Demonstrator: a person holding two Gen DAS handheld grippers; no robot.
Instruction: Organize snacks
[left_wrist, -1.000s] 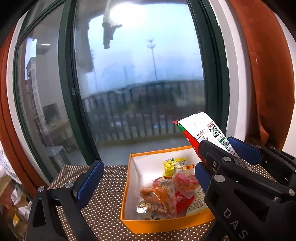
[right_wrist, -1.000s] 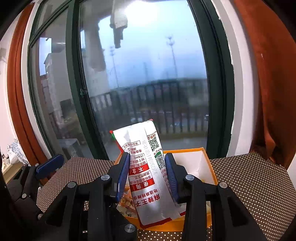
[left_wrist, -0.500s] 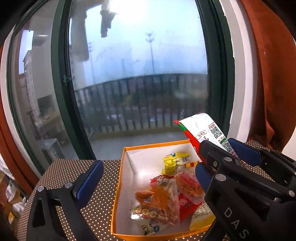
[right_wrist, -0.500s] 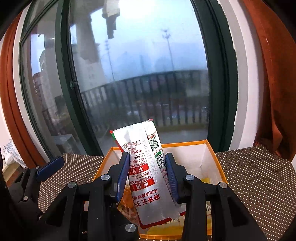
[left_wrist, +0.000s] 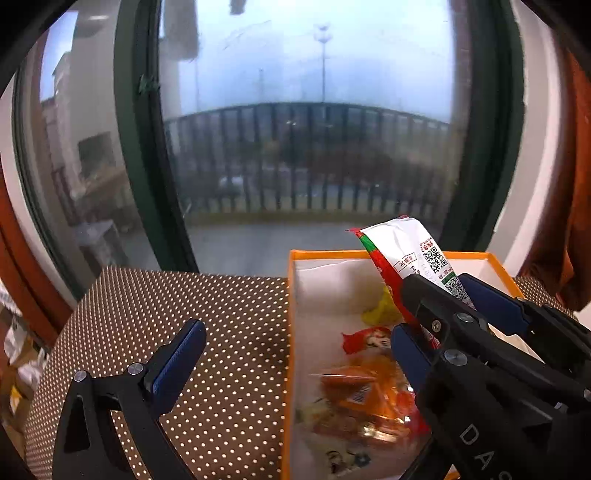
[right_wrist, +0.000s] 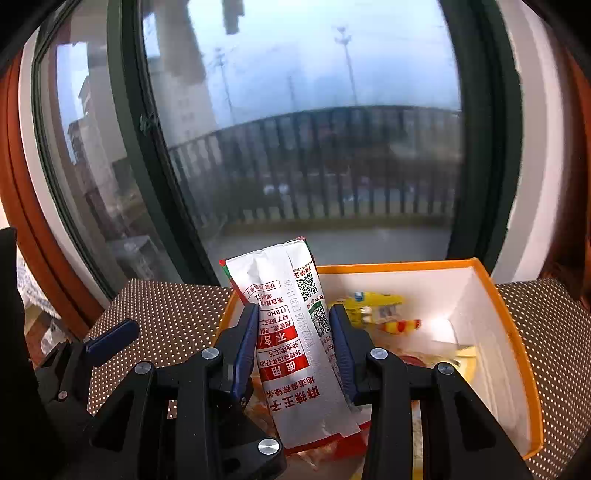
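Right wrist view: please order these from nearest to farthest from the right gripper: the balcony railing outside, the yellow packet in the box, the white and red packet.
1. The white and red packet, clamped in the right gripper.
2. The yellow packet, lying in the orange box just ahead, towards its far wall.
3. The balcony railing, outside beyond the window glass.

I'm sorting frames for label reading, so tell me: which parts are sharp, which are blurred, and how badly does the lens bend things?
Left wrist view: the orange-wrapped snacks low in the orange-rimmed white box are smeared; the window frame bows strongly.
Right wrist view: the white and red printed snack packet in the right tongs is crisp, its codes sharp; the balcony railing outside is soft and curved.
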